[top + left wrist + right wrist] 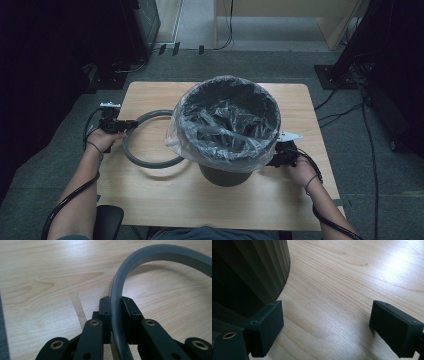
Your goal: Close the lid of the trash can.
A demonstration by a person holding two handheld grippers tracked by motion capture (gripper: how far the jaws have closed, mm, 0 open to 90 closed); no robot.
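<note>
The left gripper point(116, 315) has its jaws clamped on the grey ring point(131, 150), which lies flat on the worktop point(165, 195) just left of the lined bin point(225, 127) — the right gripper point(327, 325) rests beside the bin's base, jaws wide and empty

no text, label, brand, number or sign can be read on anything in the high view or in either gripper view.

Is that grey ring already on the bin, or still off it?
Off. The grey ring lies on the table beside the bin, clamped in the left gripper, while the bag's edge hangs loose.
</note>
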